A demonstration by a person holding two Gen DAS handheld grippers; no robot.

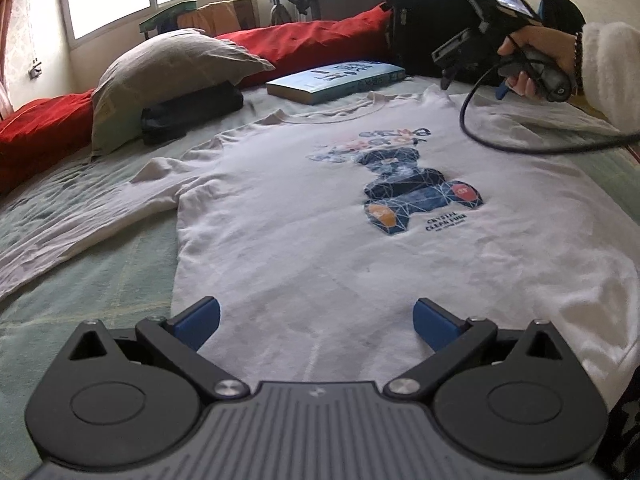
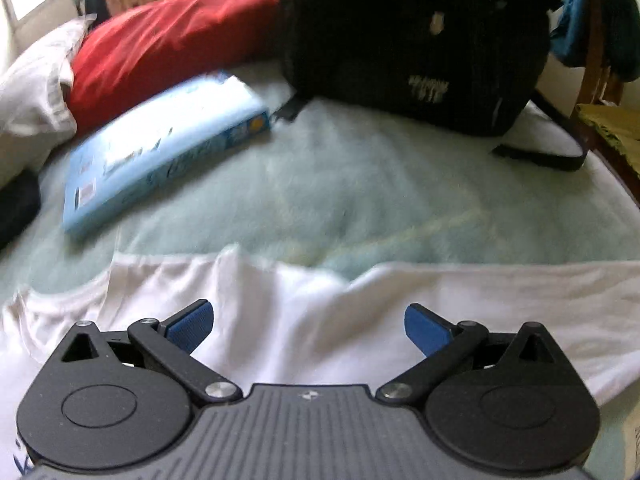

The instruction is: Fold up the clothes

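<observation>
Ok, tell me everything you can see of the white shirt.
The white shirt is long-sleeved, of soft knit cloth, and lies face up, spread flat on the green bedspread, collar toward the blue book. Its print shows a dark blue faceted bear over small lettering. One sleeve trails out sideways. The cloth is lightly creased. Both open grippers hover over it without touching.

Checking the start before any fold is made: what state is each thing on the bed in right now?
Shirt: spread flat, print up, unfolded.
Left sleeve: stretched out to the side.
Book: closed, lying flat.
Backpack: upright.
Left gripper: jaws open, empty.
Right gripper: jaws open, empty, above the shirt's collar end.
</observation>
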